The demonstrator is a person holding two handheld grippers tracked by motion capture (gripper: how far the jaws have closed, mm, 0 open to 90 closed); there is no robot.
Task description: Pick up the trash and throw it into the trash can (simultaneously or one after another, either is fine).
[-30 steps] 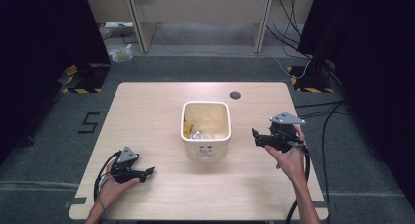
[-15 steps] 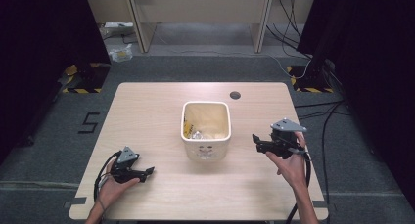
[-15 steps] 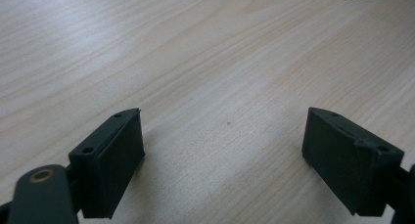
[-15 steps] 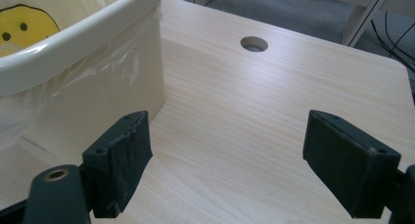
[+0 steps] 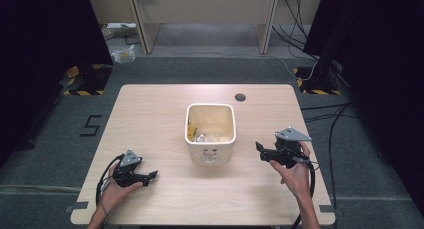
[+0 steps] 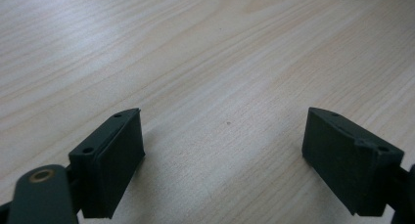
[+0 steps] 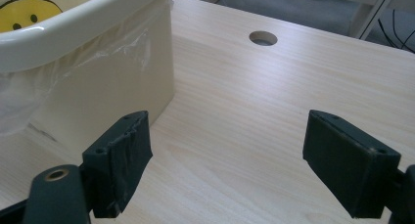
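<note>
OK, high view first: I see a light wooden table [image 5: 150, 114] with a cream square bin [image 5: 210, 134] at its middle, lined with clear plastic, something yellow and crumpled clear stuff inside. A round cable hole [image 5: 240, 97] sits in the tabletop behind the bin. My left gripper [image 5: 150, 175] rests low on the near left part of the table, held in the left hand [image 5: 116, 189], pointing right, well apart from the bin. My right gripper [image 5: 260, 151] is held in the right hand [image 5: 295, 174] just right of the bin, raised off the wood, pointing left at the bin's side, not touching it.

Left gripper view: jaws spread wide, nothing between them, bare wood grain below, and a sliver of the bin's base at the top edge.

Right gripper view: jaws wide apart, empty. The bin's wall and rim, with its plastic liner [image 7: 98, 53], stand just beyond the left jaw; a yellow smiley face [image 7: 24, 11] shows inside. The cable hole lies farther back.
</note>
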